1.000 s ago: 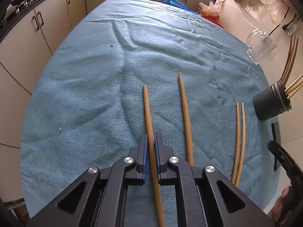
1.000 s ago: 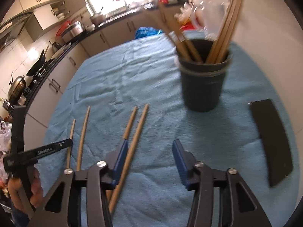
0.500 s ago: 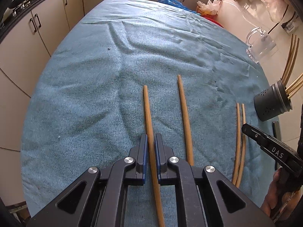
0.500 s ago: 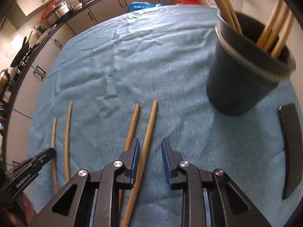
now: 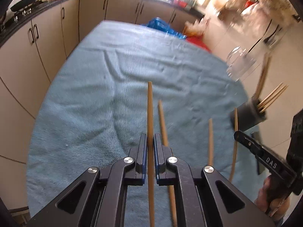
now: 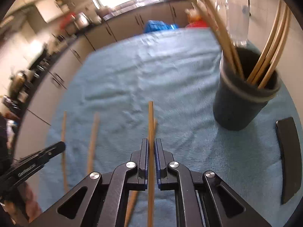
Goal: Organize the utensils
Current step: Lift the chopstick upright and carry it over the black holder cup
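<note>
My left gripper (image 5: 150, 141) is shut on a wooden chopstick (image 5: 150, 109) and holds it lifted above the blue towel (image 5: 113, 75). My right gripper (image 6: 151, 147) is shut on another chopstick (image 6: 151, 121), also raised. A dark holder (image 6: 242, 98) with several chopsticks stands at the right; it also shows in the left wrist view (image 5: 248, 115). Loose chopsticks lie on the towel in the left wrist view (image 5: 162, 121) (image 5: 210, 140) and in the right wrist view (image 6: 93, 138) (image 6: 63, 141).
A flat black object (image 6: 289, 157) lies right of the holder. A clear glass mug (image 5: 239, 66) stands at the towel's far right. Kitchen cabinets (image 5: 47, 37) run along the left and back.
Both grippers have risen, each lifting its chopstick off the towel. The right gripper went from open, to closing around a chopstick, to shut on it. The views are motion-blurred now.
</note>
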The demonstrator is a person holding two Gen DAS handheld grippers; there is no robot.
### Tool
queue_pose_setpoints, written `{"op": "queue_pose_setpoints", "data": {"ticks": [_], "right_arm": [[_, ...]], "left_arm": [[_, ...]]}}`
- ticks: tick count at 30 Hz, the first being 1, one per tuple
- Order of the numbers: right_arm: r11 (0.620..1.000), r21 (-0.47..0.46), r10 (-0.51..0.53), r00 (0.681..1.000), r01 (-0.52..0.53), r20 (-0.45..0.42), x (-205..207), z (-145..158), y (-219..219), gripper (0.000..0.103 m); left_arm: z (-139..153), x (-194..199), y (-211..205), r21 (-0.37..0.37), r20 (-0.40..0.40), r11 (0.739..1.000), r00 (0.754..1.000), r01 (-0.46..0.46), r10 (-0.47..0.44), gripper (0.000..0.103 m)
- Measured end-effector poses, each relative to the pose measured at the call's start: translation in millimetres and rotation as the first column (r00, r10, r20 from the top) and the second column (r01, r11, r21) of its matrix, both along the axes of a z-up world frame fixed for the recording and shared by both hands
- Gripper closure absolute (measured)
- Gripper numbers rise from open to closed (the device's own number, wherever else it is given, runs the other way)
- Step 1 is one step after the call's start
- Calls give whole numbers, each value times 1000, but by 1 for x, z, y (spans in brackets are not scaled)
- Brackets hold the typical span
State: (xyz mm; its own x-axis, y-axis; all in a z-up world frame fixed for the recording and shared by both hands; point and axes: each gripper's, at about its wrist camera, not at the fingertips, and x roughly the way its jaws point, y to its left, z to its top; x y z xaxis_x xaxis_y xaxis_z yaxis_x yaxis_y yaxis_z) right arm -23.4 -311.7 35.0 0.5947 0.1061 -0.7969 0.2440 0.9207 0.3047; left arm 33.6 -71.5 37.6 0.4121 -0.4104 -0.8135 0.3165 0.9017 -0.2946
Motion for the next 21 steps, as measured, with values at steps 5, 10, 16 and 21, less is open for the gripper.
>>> {"op": "queue_pose_setpoints", "data": {"ticks": [5,10,16,21], "right_arm": [[1000,9,22,987,-23,162,-30,35,5,96],[1000,22,4,966,-10,259,-51,57,5,96],[999,35,-16,944,5,328,-67,69,-4,96],[999,42,-29,934,15,357,-75,76,-9,96]], "left_arm": [[37,-20,4,-36,83,999,997,2,1,97],[63,-37,7,-57,141,998,990,8,0,97],[80,-46,3,-63,178,998,984,15,-3,97],[89,-50,0,-67,199,997,980,22,-8,97]]}}
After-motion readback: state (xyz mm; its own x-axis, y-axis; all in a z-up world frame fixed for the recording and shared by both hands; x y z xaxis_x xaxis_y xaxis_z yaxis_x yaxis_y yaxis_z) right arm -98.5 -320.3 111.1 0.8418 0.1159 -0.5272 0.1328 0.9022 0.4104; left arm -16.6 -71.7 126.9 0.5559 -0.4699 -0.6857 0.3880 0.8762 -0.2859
